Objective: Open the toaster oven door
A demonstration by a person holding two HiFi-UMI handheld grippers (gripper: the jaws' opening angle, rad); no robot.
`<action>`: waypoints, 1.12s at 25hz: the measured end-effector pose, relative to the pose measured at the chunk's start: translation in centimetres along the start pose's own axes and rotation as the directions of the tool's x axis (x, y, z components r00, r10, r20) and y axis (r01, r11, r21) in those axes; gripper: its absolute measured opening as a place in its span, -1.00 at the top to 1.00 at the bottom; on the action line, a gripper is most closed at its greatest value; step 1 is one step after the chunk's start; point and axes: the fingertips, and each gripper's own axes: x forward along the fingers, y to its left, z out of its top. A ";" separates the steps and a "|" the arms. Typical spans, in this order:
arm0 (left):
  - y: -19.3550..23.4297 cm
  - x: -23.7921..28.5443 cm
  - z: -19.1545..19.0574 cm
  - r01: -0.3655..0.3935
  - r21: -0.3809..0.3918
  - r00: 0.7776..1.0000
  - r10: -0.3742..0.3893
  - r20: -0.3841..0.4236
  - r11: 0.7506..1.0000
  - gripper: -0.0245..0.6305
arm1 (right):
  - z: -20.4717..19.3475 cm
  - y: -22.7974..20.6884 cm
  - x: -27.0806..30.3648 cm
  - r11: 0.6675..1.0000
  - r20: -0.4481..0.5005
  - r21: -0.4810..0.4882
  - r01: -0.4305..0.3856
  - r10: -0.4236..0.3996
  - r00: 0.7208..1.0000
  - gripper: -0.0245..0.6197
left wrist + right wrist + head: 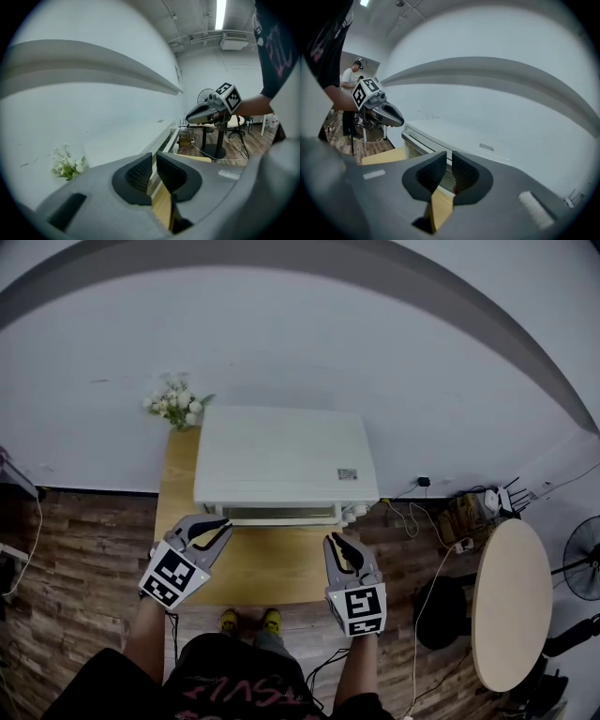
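We are hovering left gripper [222, 527] and right gripper [337, 542], jaws slightly parted, empty, over light wooden tabletop [272, 576], near front edge of white boxy toaster oven [281, 460], door seemingly shut.

Toaster oven [286, 463] on the table [253, 570] against the wall [300, 343], flowers [173, 405] behind its left corner, left hand-held gripper [223, 529] and right hand-held gripper [337, 542] before its front, second table [511, 606] well right.

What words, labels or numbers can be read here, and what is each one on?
Sticker on the toaster oven: too small to read.
Pink print on the person's black shirt: upside down, partly cut off, unreadable.
Black-and-white marker on the left tool, another on the right tool: patterns, no words.
Nothing legible anywhere.
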 end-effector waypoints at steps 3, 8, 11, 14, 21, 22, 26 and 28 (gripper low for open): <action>-0.1 0.9 0.0 -0.001 0.033 0.999 0.002 -0.038 0.999 0.77 | -0.2 -0.1 1.2 0.997 0.002 -0.023 -0.070 0.070 0.998 0.74; -0.2 1.9 -0.1 0.007 0.045 0.998 -0.004 -0.066 0.999 0.75 | -0.4 -0.2 2.3 0.982 -0.009 -0.079 -0.173 0.173 0.985 0.57; -0.3 2.3 -0.5 0.017 0.060 0.996 -0.011 -0.091 0.998 0.72 | -0.8 0.0 2.7 0.966 -0.041 -0.125 -0.227 0.223 0.974 0.53; -0.5 2.8 -1.2 0.048 0.105 0.988 -0.032 -0.149 0.993 0.66 | -1.2 0.0 3.2 0.944 -0.085 -0.187 -0.272 0.260 0.962 0.50; -0.5 3.7 -2.2 0.086 0.202 0.968 -0.033 -0.250 0.976 0.58 | -2.4 -0.1 4.2 0.883 -0.198 -0.322 -0.340 0.289 0.937 0.40; -0.5 3.8 -2.4 0.090 0.217 0.963 -0.030 -0.266 0.972 0.57 | -2.6 -0.1 4.3 0.876 -0.210 -0.336 -0.346 0.288 0.934 0.40; -0.6 4.2 -3.5 0.121 0.280 0.941 -0.021 -0.337 0.952 0.55 | -3.2 -0.2 4.7 0.848 -0.247 -0.366 -0.382 0.307 0.919 0.39; -0.6 4.4 -3.7 0.133 0.297 0.934 -0.020 -0.356 0.945 0.55 | -3.5 -0.3 5.0 0.836 -0.263 -0.380 -0.395 0.311 0.913 0.39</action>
